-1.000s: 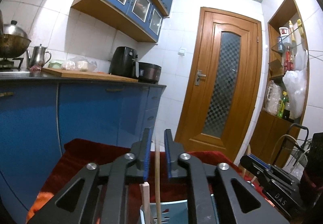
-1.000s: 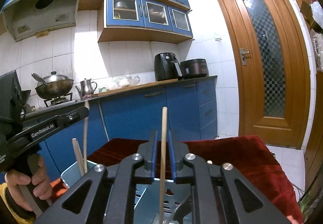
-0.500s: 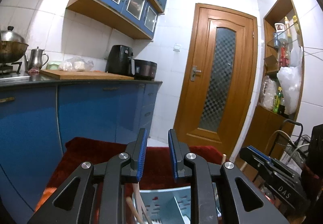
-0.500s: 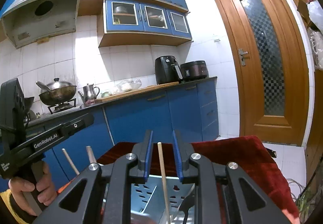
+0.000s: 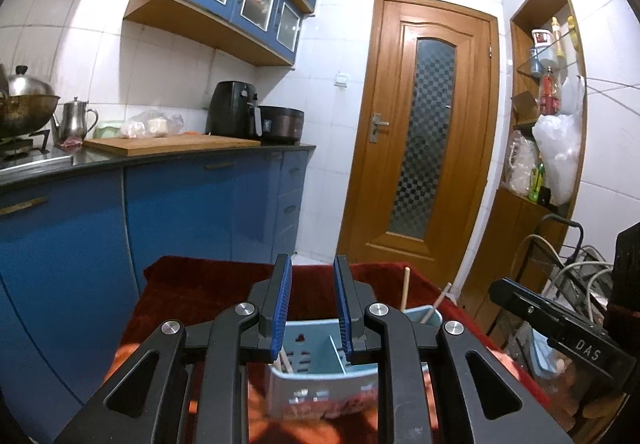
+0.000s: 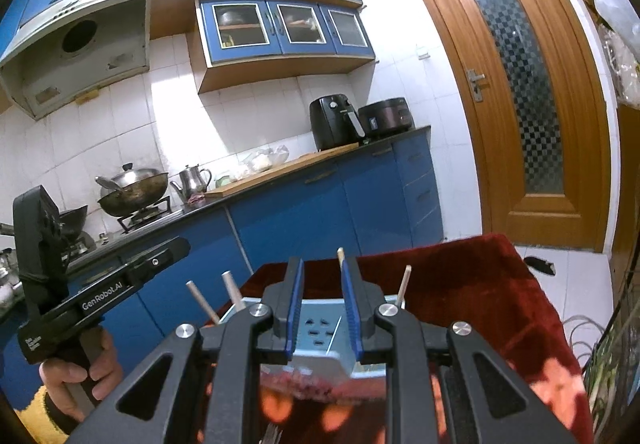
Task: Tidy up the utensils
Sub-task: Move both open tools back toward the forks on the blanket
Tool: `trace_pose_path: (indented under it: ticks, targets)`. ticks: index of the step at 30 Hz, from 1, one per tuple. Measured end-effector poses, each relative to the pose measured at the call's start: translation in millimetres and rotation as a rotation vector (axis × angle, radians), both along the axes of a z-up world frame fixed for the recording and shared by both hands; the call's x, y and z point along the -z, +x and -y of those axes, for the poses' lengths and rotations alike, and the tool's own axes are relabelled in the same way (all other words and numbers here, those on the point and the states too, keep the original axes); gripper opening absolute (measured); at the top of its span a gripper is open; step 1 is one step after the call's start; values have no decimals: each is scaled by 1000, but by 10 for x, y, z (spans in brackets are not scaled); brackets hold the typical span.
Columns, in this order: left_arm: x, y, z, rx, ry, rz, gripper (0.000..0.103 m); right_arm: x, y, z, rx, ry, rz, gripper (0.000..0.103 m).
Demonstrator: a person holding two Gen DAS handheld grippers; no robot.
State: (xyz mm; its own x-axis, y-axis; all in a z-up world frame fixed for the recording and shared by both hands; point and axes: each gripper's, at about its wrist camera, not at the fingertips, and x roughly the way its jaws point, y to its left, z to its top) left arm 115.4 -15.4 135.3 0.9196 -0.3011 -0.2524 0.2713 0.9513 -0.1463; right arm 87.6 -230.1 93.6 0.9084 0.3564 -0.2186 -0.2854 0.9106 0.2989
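Chopsticks (image 6: pixel 402 281) are standing in the light blue holder (image 5: pixel 316 376) on the red cloth (image 6: pixel 480 284), leaning out toward 1 o'clock. Both claws, left (image 5: pixel 310 308) and right (image 6: pixel 322 308), have just opened and hold nothing. Looks like the drop-off step is finished; next up is probably finding another loose utensil to grab.

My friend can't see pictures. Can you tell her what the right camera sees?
The open right tool hangs over a pale blue holder with chopsticks standing in it, on a red cloth. A hand holds the left tool; blue cabinets sit behind.
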Motion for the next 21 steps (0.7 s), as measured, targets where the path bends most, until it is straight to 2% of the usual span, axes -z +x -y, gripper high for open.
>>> trace_pose_path:
  ticks: [10, 21]
  targets:
    - [24, -378, -29, 11, 24, -52, 21, 45, -413, -96, -7, -20, -84, 22]
    - [259, -687, -92, 25, 66, -177, 21, 317, -704, -75, 13, -12, -236, 22]
